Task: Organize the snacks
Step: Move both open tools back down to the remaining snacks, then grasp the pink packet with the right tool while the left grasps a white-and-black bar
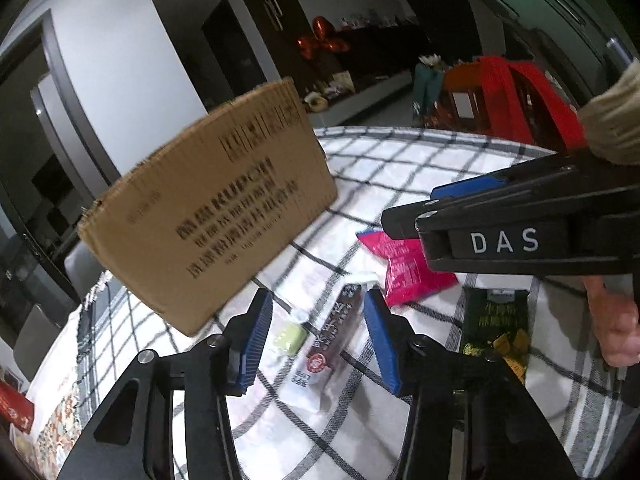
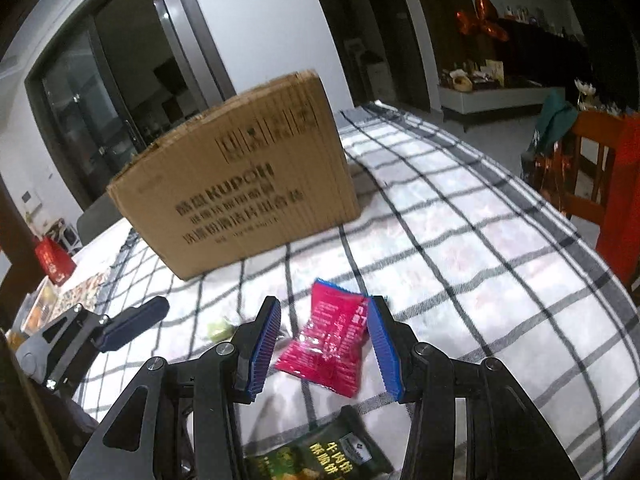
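Surface: checked tablecloth (image 2: 460, 240), cardboard box (image 2: 240, 184) at back.
Left gripper (image 1: 316, 344): spread wide, empty, over dark snack bar (image 1: 332, 336).
Right gripper (image 2: 324, 344): wide apart, empty, straddling pink packet (image 2: 332, 340).

The cardboard box (image 1: 212, 208) print is motion-blurred and unreadable in the left wrist view. The green packet (image 2: 320, 454) is cut off by the bottom edge. The right gripper (image 1: 404, 216) covers part of the pink packet (image 1: 404, 276).

A home dining room: checked tablecloth (image 2: 460, 240), wooden chair (image 2: 592, 168), sideboard (image 2: 492, 96).
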The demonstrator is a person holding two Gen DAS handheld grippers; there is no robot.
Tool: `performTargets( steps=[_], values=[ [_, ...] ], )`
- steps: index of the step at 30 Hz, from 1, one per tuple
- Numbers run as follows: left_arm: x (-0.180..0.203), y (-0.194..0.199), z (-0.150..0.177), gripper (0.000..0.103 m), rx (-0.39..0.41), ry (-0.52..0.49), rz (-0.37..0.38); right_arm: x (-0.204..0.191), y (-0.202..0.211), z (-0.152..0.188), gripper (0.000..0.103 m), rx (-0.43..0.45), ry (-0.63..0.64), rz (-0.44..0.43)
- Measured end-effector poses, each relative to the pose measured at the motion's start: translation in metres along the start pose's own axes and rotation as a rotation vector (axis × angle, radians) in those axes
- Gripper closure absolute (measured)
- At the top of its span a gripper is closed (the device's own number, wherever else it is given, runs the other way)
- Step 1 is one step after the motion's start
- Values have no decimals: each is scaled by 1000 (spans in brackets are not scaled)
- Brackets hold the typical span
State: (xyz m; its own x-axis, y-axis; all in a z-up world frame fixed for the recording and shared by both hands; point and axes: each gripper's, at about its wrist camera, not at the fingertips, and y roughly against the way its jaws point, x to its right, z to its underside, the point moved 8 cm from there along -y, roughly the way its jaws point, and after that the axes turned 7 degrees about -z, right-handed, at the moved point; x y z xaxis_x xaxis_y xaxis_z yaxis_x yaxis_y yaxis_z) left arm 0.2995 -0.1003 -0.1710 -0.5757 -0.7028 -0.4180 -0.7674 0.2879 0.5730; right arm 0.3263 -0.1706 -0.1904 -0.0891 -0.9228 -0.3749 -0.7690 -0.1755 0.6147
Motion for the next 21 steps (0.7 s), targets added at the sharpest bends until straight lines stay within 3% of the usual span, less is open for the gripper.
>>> performTargets(
  steps=[9, 21],
  values=[
    [8, -23, 10, 64, -63, 3, 60, 4, -23, 13, 57, -68, -11, 4],
    [-5, -47, 23, 73, -184, 203, 191, -3, -40, 17, 57, -112, 30, -29]
  ],
)
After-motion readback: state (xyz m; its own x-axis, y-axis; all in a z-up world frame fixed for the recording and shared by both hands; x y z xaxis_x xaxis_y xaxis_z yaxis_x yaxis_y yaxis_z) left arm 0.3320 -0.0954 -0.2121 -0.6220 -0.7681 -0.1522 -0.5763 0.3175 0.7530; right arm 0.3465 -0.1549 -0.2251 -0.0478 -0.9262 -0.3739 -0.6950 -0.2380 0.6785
